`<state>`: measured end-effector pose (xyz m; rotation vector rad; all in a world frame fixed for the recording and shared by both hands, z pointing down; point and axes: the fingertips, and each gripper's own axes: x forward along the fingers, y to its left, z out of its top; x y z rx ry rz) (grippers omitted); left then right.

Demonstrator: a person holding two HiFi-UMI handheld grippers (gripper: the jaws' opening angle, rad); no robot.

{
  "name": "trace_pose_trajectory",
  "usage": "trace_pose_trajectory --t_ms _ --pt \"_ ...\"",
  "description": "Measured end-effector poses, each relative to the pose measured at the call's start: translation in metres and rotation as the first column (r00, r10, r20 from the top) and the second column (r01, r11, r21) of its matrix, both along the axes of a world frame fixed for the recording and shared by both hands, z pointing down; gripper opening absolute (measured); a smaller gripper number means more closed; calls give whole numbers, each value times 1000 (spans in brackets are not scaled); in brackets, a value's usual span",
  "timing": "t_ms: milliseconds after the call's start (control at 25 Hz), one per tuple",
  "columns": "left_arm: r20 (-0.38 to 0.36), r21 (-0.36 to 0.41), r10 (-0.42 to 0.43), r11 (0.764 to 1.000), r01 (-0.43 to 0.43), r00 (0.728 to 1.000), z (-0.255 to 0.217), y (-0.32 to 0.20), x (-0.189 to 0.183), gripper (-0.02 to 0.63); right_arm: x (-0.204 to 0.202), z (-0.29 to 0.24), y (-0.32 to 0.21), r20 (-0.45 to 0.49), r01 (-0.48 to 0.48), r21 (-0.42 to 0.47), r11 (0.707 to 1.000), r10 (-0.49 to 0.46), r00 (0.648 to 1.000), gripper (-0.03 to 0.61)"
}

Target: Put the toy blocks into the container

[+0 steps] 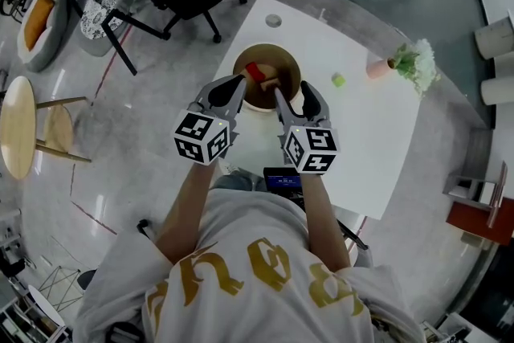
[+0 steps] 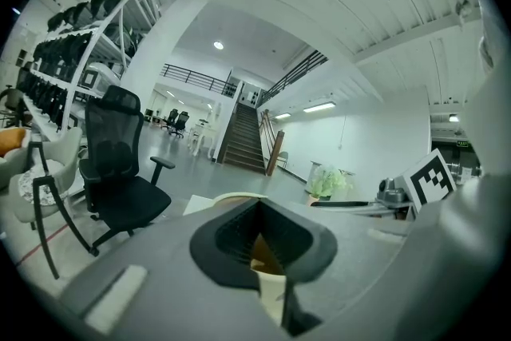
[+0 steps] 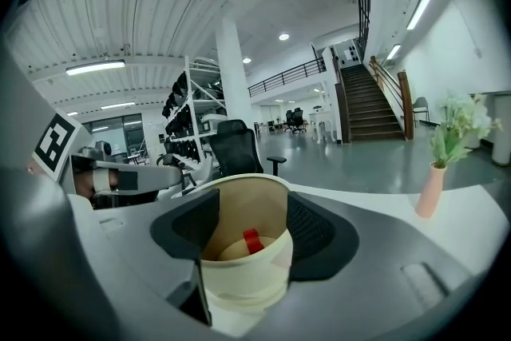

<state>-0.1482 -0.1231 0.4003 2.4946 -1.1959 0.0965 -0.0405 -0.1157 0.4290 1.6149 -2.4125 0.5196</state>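
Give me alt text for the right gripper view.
A cream container shows between the open jaws of the right gripper, with a red block inside it. It stands on a white table; a pink vase of flowers is at right, a black office chair behind.

Head view steeply down over table (image 1: pixel 377 132); both gripper views level, close on container (image 3: pixel 239 275) (shared).
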Motion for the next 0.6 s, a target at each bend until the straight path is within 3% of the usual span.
trace_pose_trajectory --t_ms 320,600 --pt "-30 8 35 999 -35 999 -4 2 7 0 14 2 6 1 -67 -1 998 67 998 276" --pt "-60 21 61 998 -60 996 -12 4 17 0 39 5 17 -52 -121 -11 993 120 991 276"
